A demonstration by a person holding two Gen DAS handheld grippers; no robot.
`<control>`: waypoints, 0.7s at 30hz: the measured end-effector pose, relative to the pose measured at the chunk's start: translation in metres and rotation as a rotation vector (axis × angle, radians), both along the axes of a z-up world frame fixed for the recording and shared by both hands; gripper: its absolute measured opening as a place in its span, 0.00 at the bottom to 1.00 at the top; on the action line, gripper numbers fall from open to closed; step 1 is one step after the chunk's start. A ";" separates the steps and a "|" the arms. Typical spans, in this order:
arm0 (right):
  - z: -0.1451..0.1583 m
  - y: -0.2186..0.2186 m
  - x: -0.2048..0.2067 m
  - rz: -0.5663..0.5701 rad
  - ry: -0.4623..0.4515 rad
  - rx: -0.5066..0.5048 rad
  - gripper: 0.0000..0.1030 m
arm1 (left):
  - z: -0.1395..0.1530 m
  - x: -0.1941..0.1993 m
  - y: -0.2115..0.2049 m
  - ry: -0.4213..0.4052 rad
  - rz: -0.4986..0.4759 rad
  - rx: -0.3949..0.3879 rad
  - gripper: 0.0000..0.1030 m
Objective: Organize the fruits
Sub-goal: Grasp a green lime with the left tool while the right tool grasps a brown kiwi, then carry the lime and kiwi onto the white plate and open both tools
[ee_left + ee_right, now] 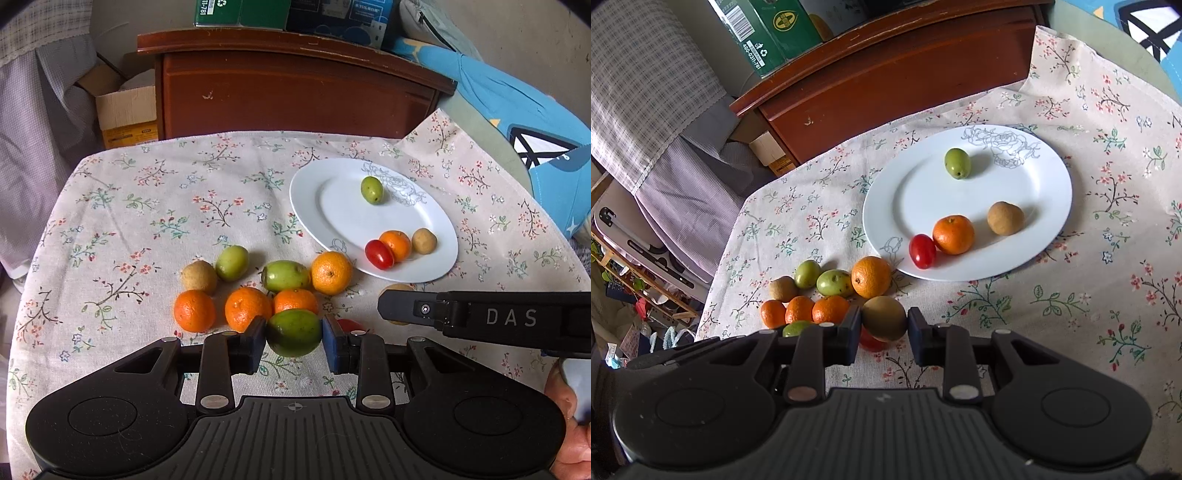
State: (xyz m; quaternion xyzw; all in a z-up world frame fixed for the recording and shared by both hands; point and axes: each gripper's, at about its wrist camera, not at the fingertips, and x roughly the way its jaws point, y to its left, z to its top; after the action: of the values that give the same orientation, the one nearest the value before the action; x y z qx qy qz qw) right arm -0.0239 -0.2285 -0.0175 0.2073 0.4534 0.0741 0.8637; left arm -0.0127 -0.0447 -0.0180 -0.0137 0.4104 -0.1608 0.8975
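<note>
My left gripper (294, 332) is clamped on a green fruit (294, 333). My right gripper (885, 319) is clamped on a brown fruit (884, 318). The white plate (1049, 206), at 1 o'clock from both, carries four fruits; the loose cluster (258, 284) lies at 11 o'clock.

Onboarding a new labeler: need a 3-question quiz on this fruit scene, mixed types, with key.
1. How many fruits lie on the plate?
2. True or false: the left tongs hold an orange.
3. The right tongs are shut on: A) a red tomato B) a brown fruit C) nothing

Key:
1. Four: a green fruit, an orange, a tomato, a tan fruit.
2. False: the held green fruit sits between them.
3. B
</note>
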 end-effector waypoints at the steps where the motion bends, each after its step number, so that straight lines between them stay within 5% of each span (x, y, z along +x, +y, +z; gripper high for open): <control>1: 0.000 0.000 0.000 0.001 0.001 0.000 0.26 | 0.001 0.000 0.001 -0.004 0.003 -0.003 0.29; 21: 0.055 -0.036 0.012 -0.082 -0.180 -0.003 0.26 | 0.070 0.034 0.002 -0.151 0.003 -0.122 0.29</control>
State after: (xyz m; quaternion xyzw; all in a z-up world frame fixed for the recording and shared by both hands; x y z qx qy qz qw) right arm -0.0115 -0.2649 0.0374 0.2170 0.3653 0.0566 0.9035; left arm 0.0211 -0.0423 0.0525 -0.0568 0.3308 -0.1845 0.9237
